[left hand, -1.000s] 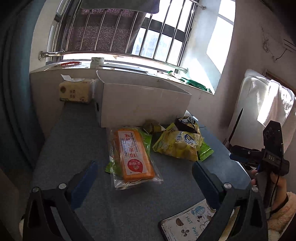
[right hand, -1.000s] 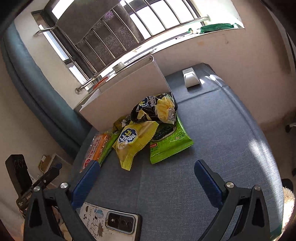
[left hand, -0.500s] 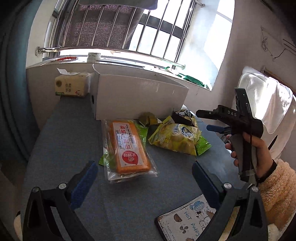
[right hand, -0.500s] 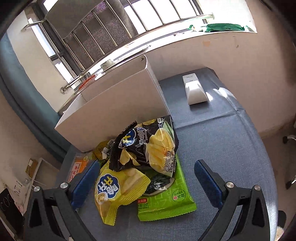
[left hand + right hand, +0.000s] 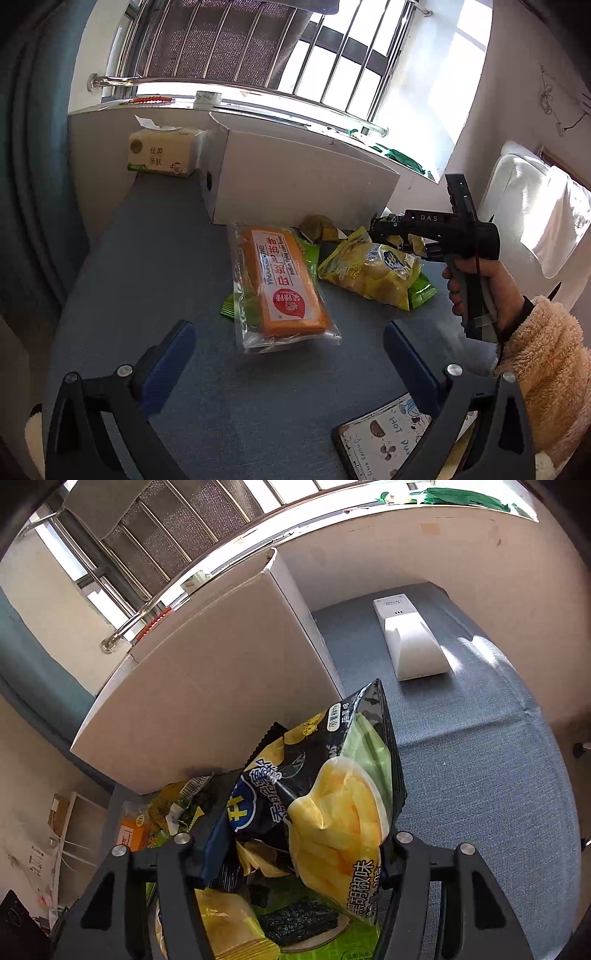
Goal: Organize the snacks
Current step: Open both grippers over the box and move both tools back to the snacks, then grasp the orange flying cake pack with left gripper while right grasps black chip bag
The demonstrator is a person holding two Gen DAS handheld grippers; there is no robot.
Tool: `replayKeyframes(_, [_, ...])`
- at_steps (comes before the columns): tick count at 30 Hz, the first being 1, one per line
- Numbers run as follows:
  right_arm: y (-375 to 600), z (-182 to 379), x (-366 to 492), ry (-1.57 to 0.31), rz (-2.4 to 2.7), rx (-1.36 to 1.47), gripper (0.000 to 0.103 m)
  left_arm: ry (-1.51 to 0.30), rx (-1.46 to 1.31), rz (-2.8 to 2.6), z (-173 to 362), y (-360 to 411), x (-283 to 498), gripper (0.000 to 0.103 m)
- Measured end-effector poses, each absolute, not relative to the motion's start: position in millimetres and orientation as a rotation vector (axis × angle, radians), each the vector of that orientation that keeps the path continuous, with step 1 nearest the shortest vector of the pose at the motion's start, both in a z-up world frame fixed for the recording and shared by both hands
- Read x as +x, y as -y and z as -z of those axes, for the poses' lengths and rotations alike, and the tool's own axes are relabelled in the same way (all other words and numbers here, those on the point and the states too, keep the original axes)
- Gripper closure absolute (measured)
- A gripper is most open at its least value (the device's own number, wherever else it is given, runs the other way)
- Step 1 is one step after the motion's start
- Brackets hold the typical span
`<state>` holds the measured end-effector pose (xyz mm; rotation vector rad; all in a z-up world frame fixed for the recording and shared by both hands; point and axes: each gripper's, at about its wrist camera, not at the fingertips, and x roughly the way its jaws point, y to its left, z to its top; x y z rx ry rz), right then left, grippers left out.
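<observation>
My right gripper (image 5: pixel 295 853) is shut on the black chip bag (image 5: pixel 325 794), which fills the space between its fingers; it also shows in the left wrist view (image 5: pixel 399 240) over the snack pile. Under it lie a yellow chip bag (image 5: pixel 369 269) and a green seaweed pack (image 5: pixel 314 934). An orange cracker pack (image 5: pixel 284 284) in clear wrap lies ahead of my left gripper (image 5: pixel 288 354), which is open and empty above the blue table. The white cardboard box (image 5: pixel 295 181) stands open behind the snacks.
A tissue pack (image 5: pixel 162 155) sits left of the box by the wall. A white device (image 5: pixel 410 638) lies on the table right of the box. A phone with a cartoon case (image 5: pixel 384 439) lies at the near edge.
My right gripper moved forward into the snack pile and closed on the black chip bag. My left gripper stayed open and nearly still.
</observation>
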<state>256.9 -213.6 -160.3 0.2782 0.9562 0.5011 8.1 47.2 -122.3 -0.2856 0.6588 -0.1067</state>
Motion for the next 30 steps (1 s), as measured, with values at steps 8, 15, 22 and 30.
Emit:
replayKeyframes(8, [235, 114, 206, -0.787, -0.622, 0.318, 0.041, -0.681, -0.261, 0.105, 121, -42, 25, 0.000])
replayKeyframes(15, [250, 93, 141, -0.702, -0.682, 0.314, 0.041, -0.786, -0.165, 0.076, 124, -28, 72, 0.000])
replayKeyframes(22, [271, 111, 100, -0.724, -0.662, 0.368, 0.041, -0.876, -0.058, 0.023, 140, -16, 114, 0.000])
replayKeyframes(30, [278, 120, 94, -0.739, -0.646, 0.357, 0.040, -0.937, -0.042, 0.029, 156, -19, 126, 0.024])
